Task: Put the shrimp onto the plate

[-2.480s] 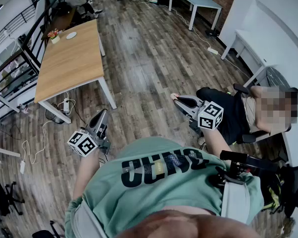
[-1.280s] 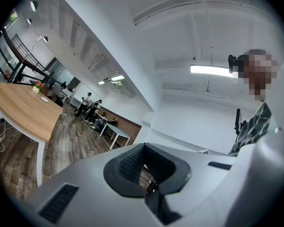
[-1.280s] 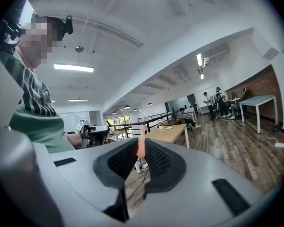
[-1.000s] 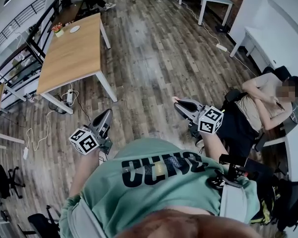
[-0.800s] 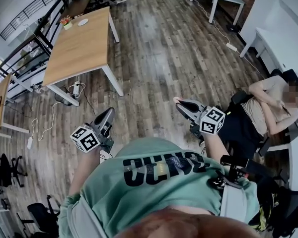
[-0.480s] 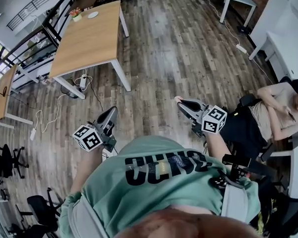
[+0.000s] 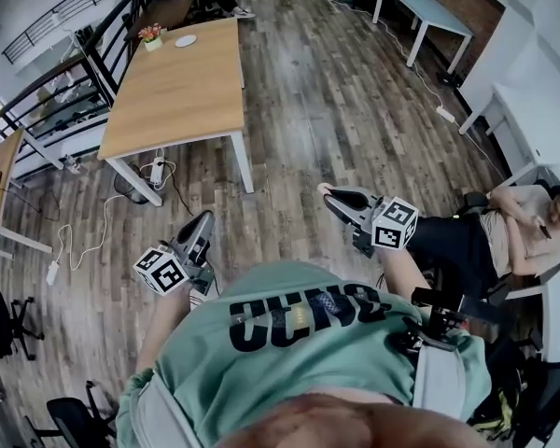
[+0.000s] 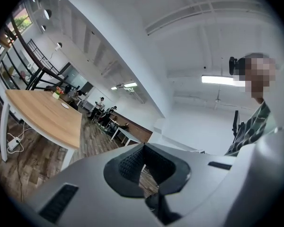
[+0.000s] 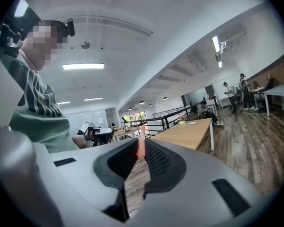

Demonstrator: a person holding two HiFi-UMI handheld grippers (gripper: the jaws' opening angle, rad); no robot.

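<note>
Left arm: bent at my side, with the left gripper (image 7: 203,222) held level and aimed at the far wooden table (image 7: 168,101).
Left tongs: clenched, pads meeting, nothing between them.
Right arm: forearm out, with the right gripper (image 7: 329,192) level and aimed far-left.
Right tongs: grasping the shrimp (image 9: 141,148), pink and upright between the pads.
Plate: the plate (image 7: 186,40) sits at the table's far end near a flower pot (image 7: 150,37), well apart from both grippers.

Wooden table (image 7: 177,82) with plate (image 7: 185,40), at 11 o'clock in head view: now nearer, shifted toward 12 o'clock. Seated person (image 7: 527,227) at 3 o'clock: displaced outward to the frame edge.
</note>
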